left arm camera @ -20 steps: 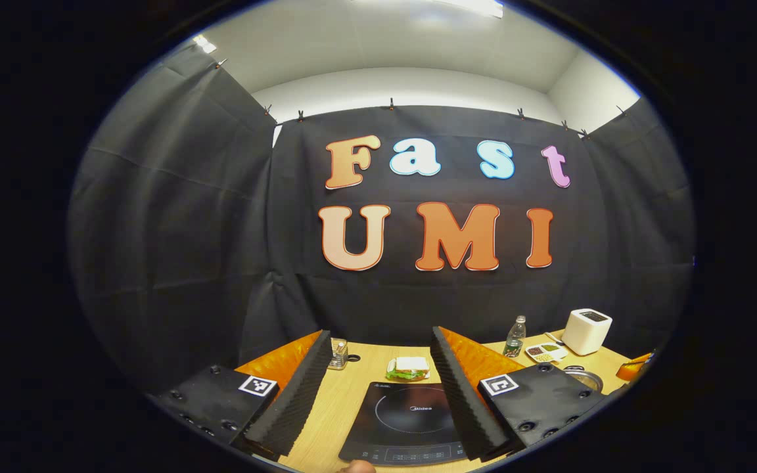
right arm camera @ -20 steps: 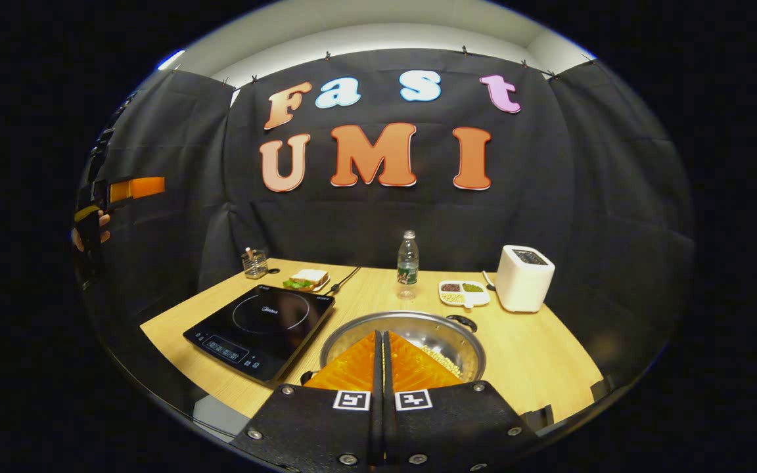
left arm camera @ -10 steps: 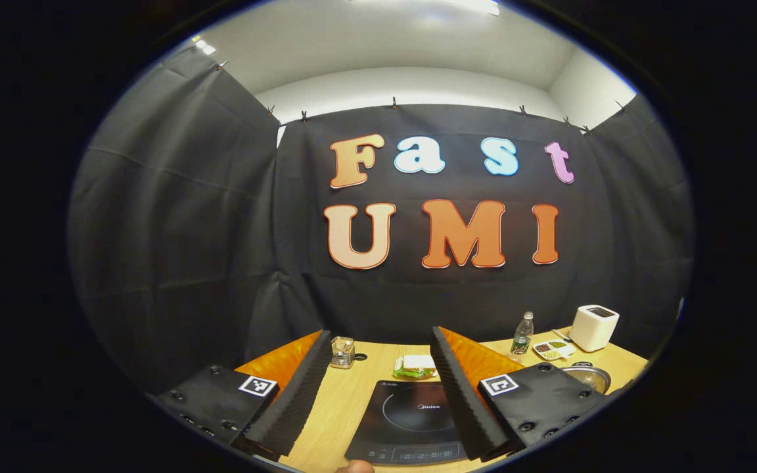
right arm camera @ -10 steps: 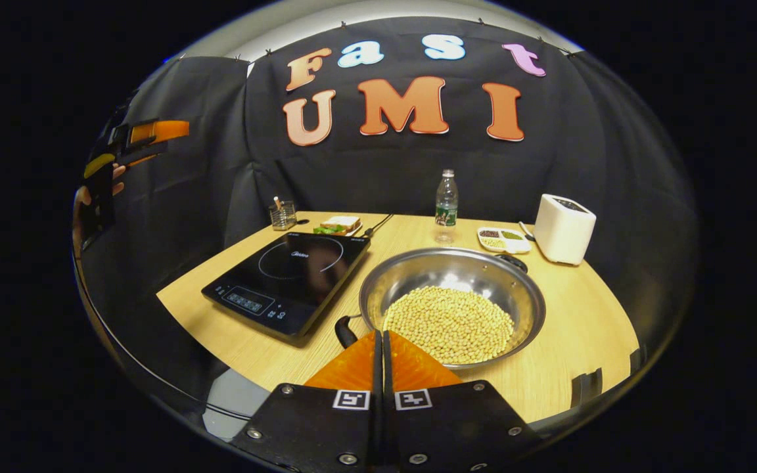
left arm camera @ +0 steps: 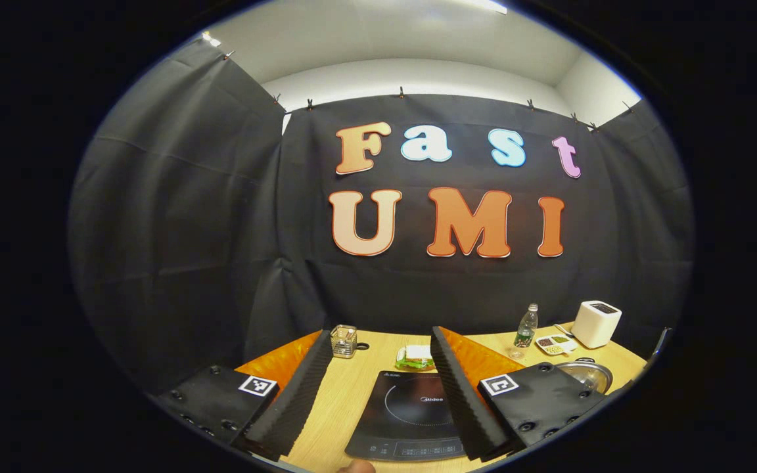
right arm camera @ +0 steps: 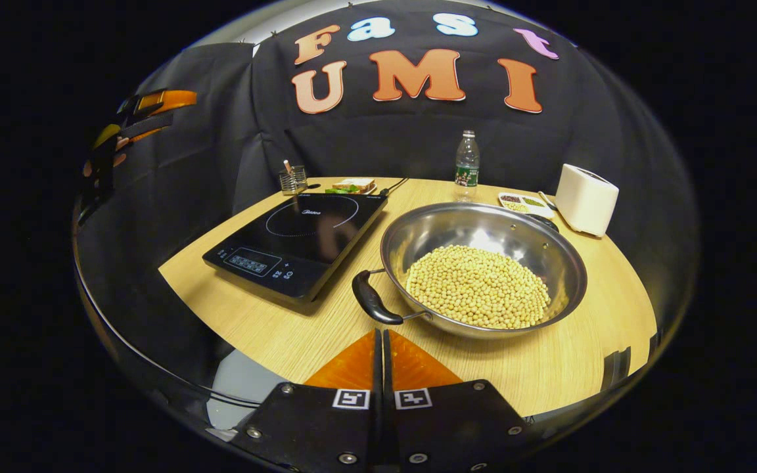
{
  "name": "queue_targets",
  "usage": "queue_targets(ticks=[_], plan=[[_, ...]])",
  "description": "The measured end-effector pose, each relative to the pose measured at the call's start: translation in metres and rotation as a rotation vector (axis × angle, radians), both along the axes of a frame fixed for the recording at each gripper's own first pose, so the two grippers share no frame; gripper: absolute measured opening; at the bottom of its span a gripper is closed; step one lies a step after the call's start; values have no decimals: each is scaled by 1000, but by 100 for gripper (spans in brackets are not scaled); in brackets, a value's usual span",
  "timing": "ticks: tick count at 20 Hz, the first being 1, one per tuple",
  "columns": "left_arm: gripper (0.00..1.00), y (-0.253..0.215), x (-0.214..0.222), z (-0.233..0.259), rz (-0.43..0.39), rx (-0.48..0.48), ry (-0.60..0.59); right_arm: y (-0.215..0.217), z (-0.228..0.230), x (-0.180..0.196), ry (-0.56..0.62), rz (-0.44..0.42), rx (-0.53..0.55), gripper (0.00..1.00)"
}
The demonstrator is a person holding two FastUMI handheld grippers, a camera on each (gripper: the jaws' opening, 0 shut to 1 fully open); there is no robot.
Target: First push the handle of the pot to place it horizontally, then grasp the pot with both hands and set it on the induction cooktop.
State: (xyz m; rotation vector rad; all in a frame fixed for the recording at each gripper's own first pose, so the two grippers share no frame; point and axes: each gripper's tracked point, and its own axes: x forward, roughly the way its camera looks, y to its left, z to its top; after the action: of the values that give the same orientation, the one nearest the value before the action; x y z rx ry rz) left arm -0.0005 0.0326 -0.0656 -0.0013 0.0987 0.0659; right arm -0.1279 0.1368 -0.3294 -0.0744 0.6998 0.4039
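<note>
Steel pot work starts at the closed right tongs (right arm camera: 382, 341), poised just short of the black near handle (right arm camera: 373, 303) of the bean-filled steel pot (right arm camera: 483, 266) on the wooden counter (right arm camera: 273, 328). Left tongs (left arm camera: 378, 384) hang open above the black induction cooktop (right arm camera: 296, 240). Handle-pushing looks next.

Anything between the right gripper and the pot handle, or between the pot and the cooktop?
Nothing visible. In the right gripper view, bare table lies between the shut right gripper and the pot's near handle. The pot sits right beside the induction cooktop, whose surface has nothing on it.
</note>
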Motion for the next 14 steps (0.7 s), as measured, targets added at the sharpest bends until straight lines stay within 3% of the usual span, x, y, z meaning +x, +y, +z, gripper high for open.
queue_targets(ticks=[5, 14], plan=[[97, 2, 0, -1, -4, 12, 2, 8, -13, 8, 27, -15, 7, 0], [97, 14, 0, -3, 13, 20, 10, 37, -13, 32, 100, -89, 181, 0]])
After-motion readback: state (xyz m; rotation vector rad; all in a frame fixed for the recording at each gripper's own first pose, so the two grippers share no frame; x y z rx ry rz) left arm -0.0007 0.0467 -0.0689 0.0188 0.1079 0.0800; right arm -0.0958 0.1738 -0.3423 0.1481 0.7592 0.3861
